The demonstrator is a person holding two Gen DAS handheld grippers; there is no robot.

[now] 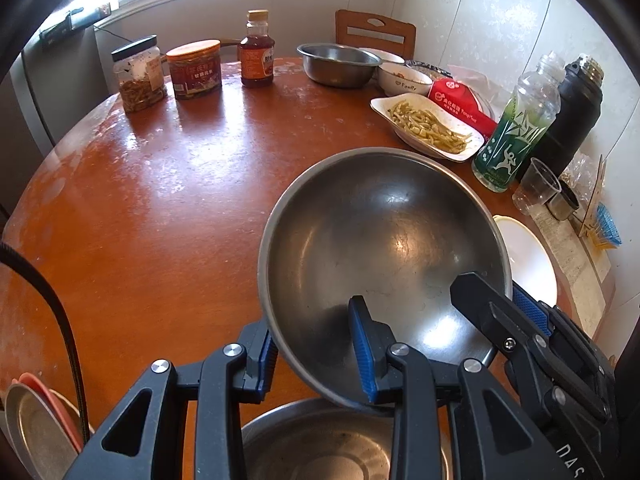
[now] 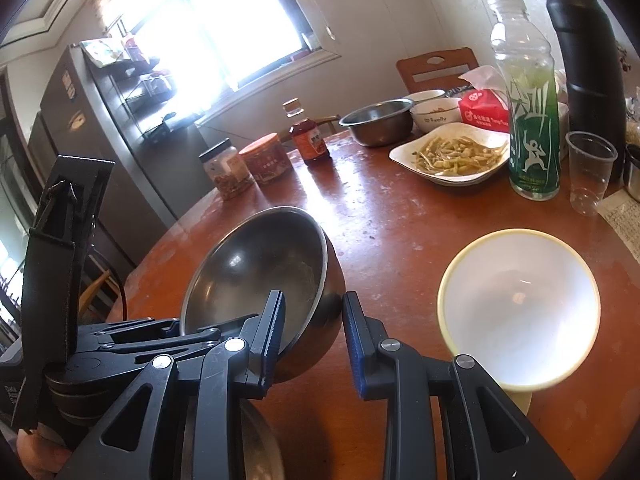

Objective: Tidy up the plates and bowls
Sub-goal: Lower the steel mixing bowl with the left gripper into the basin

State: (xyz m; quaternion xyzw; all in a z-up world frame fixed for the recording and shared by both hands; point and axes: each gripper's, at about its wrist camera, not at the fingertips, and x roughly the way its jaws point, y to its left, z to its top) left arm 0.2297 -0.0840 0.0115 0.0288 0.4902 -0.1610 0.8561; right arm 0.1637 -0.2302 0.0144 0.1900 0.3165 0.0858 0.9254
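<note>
The round wooden table (image 1: 168,208) carries the whole scene, with dishes grouped along its far and right sides.

A large steel bowl (image 1: 380,248) is tilted above the table, its opening turned toward the left wrist camera. Both grippers are clamped on its rim.

The left gripper (image 1: 316,356) has its jaws drawn close together on the near edge of the bowl: one blue pad lies inside the bowl, the other against the outer wall. The right gripper (image 2: 314,338) grips the opposite side of the rim in the same manner, one finger inside and one outside; in the left wrist view it enters from the lower right (image 1: 496,312).

A second steel bowl (image 1: 320,444) sits directly below the left gripper, under the held one.

A white bowl (image 2: 520,308) with a pale yellow rim stands on the table just right of the right gripper, untouched.

Farther back: a white plate of shredded vegetables (image 2: 452,156), a steel basin (image 2: 378,120), a white bowl marked "Family" (image 2: 434,114), a green-labelled plastic bottle (image 2: 528,120), a black flask (image 2: 588,60) and a clear plastic cup (image 2: 590,168).

At the lower left edge of the left wrist view, stacked plates (image 1: 36,420) stand on edge.
</note>
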